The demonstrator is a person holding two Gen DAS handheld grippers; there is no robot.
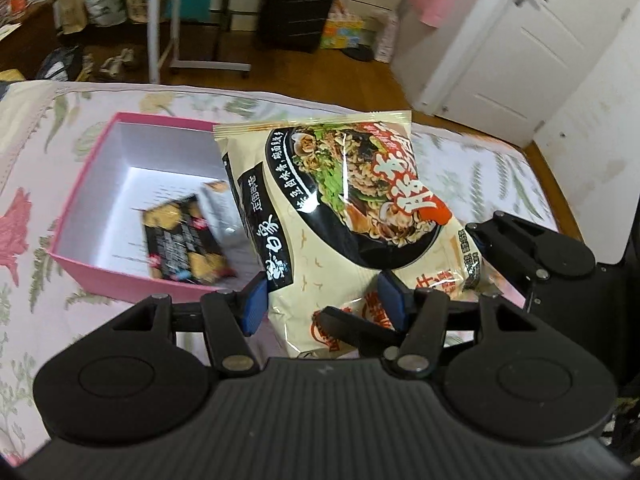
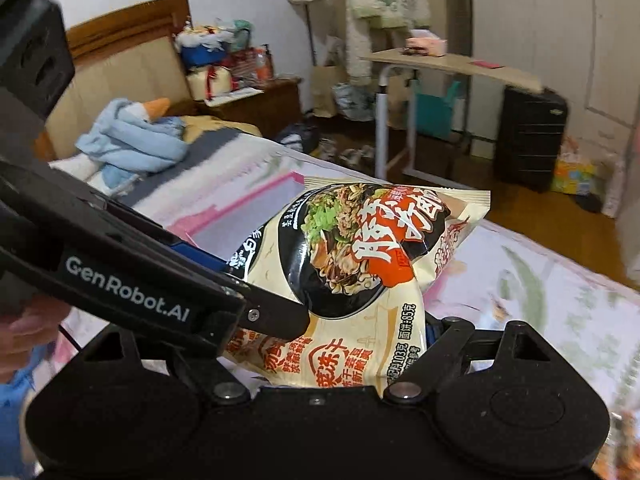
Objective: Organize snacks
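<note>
A cream noodle packet (image 1: 340,208) with a black bowl picture is held up above the bed, beside the pink box (image 1: 96,276). My left gripper (image 1: 324,300) has its blue pads on both sides of the packet's lower end and is shut on it. My right gripper (image 2: 332,344) grips the same packet (image 2: 360,264) at its lower end; its fingertips are hidden behind the packet. The right gripper shows in the left wrist view (image 1: 528,256), and the left gripper crosses the right wrist view (image 2: 160,280). A dark snack packet (image 1: 184,240) lies inside the box.
The bed has a floral sheet (image 1: 480,176). A blue plush and blanket (image 2: 132,136) lie near the headboard. Beyond the bed stand a rolling side table (image 2: 448,64), a black drawer unit (image 1: 296,4) and a white door (image 1: 512,32).
</note>
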